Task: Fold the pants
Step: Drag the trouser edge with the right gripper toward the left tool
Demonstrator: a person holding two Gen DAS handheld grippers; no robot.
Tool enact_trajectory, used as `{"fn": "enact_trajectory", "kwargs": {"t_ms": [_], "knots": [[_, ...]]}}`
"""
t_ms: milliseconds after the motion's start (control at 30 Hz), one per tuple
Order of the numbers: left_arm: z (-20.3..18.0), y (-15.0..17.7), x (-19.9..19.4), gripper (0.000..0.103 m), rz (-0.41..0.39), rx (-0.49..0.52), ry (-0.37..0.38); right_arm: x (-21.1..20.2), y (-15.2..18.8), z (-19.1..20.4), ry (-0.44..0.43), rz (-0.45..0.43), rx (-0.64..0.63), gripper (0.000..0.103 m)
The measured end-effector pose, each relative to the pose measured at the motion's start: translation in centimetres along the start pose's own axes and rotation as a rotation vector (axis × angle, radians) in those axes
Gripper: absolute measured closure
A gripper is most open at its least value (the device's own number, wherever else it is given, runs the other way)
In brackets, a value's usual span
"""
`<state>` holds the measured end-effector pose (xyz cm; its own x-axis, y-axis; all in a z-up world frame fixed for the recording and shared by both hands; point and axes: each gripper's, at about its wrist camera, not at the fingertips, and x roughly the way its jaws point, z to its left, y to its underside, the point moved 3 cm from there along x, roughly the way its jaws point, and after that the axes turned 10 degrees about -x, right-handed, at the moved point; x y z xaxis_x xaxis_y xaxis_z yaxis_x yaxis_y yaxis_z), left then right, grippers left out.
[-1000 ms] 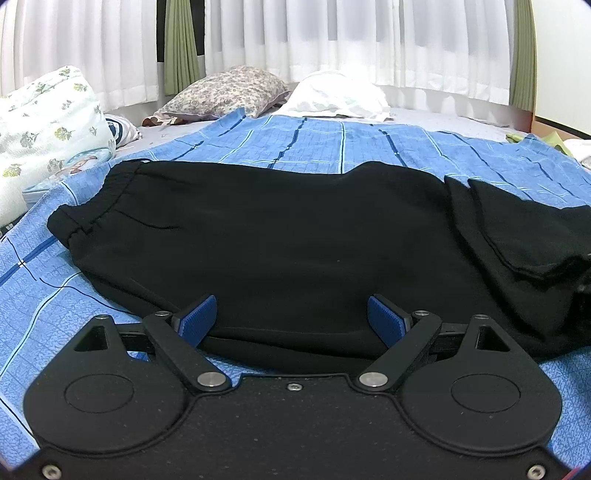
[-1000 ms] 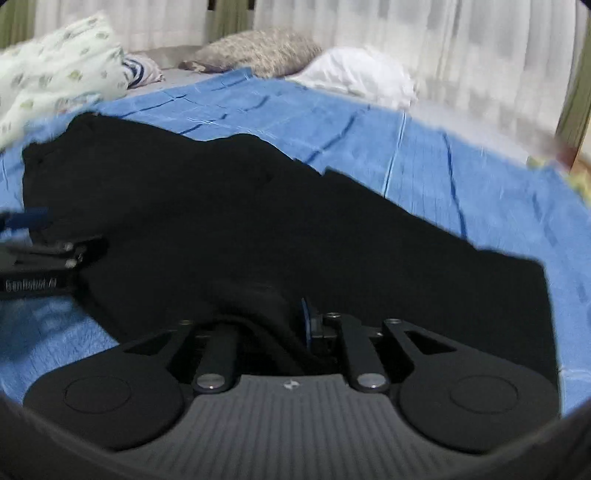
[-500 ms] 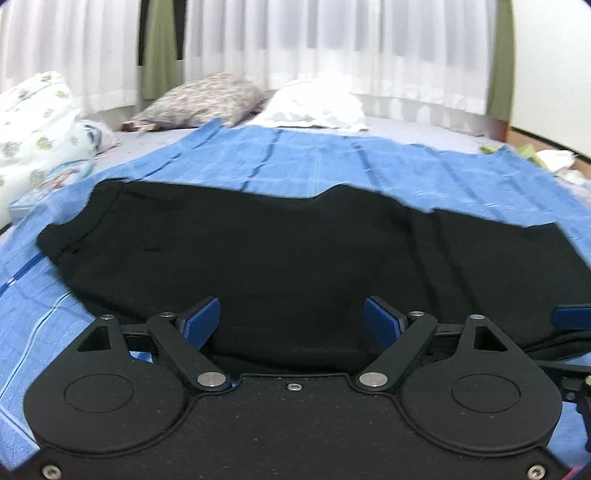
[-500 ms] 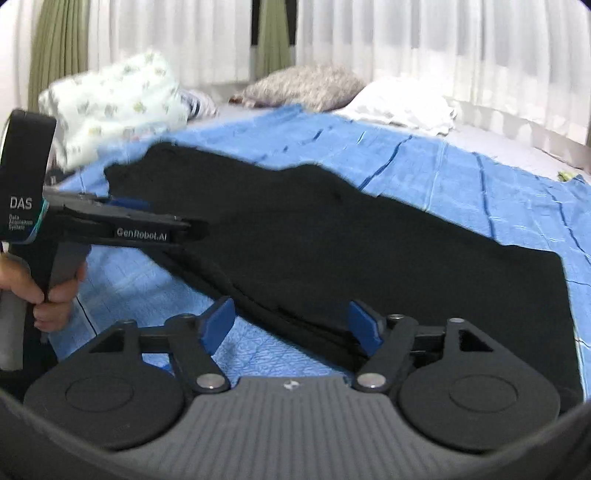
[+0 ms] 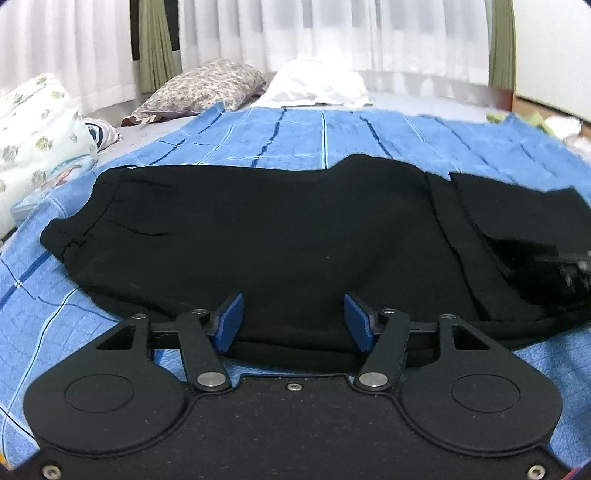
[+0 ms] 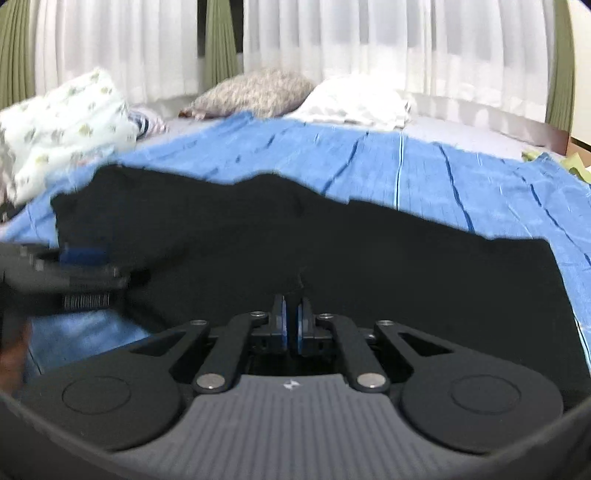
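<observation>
Left wrist view: black pants (image 5: 280,236) spread flat across blue striped bedspread (image 5: 295,136) on bed, waistband toward left, legs running off to right. Left gripper (image 5: 293,321) at near edge of pants, blue pads (image 5: 231,321) apart and closing, hem of cloth lying between them, not yet pinched. Floral pillow (image 5: 207,86) and white pillow (image 5: 317,85) beyond, under white curtains (image 5: 295,33).

Right wrist view: right gripper (image 6: 291,325) drawn together, pads clamped on a small pucker of the pants' near edge. Blurred at left, the other gripper over the same fabric. Patterned bedding (image 6: 70,122) bunched at far left.
</observation>
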<state>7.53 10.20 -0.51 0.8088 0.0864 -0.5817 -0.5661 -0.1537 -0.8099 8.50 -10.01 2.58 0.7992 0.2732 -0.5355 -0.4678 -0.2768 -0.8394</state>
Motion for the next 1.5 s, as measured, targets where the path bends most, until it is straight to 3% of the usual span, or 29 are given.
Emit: {"fn": "enact_trajectory", "kwargs": {"t_ms": [133,233,300,333,400,433,467,600,800,1133,1267,1400,1433,1500], "knots": [[0.3,0.3,0.2,0.042,-0.011,0.006,0.0,0.1,-1.7,1.4,-0.038,-0.044,0.02,0.096],[0.1,0.5,0.1,0.041,-0.024,0.019,-0.007,1.5,-1.3,2.6,-0.058,-0.01,-0.008,0.094],[0.1,0.5,0.0,0.04,-0.025,0.015,-0.006,2.8,-0.3,3.0,-0.067,0.06,-0.026,0.079],[0.2,0.5,0.0,0.038,-0.025,0.012,-0.005,2.7,0.2,2.9,-0.061,0.058,-0.018,0.066],[0.3,0.5,0.0,0.036,-0.025,0.003,-0.002,1.6,0.4,2.5,-0.09,0.024,-0.003,0.051],[0.3,0.5,0.0,0.036,-0.027,0.001,-0.002,1.0,0.4,2.4,-0.108,0.008,0.005,0.036],[0.3,0.6,0.0,0.035,-0.029,0.003,-0.002,0.4,0.5,2.4,-0.119,-0.008,0.005,0.032],[0.1,0.8,0.0,0.033,-0.036,0.014,-0.008,0.0,0.8,2.9,-0.057,0.014,-0.052,0.032],[0.2,0.7,0.1,0.032,-0.032,0.009,0.002,1.2,1.0,3.1,-0.058,0.046,-0.038,0.025],[0.8,0.6,-0.2,0.031,-0.019,-0.002,0.026,2.3,0.6,2.7,-0.073,0.047,0.042,0.028],[1.1,0.8,-0.5,0.031,-0.016,0.009,0.038,2.7,0.3,1.4,-0.095,0.032,0.166,0.027],[1.2,0.8,-0.8,0.031,-0.017,0.028,0.04,3.7,-0.2,3.1,-0.04,0.066,0.068,0.02],[1.3,0.9,-0.8,0.03,-0.018,0.033,0.041,3.9,-0.2,3.7,-0.021,0.076,0.035,0.021],[1.5,1.0,-1.0,0.03,-0.021,0.039,0.044,3.9,-0.3,3.7,0.005,0.075,0.038,0.035]]}}
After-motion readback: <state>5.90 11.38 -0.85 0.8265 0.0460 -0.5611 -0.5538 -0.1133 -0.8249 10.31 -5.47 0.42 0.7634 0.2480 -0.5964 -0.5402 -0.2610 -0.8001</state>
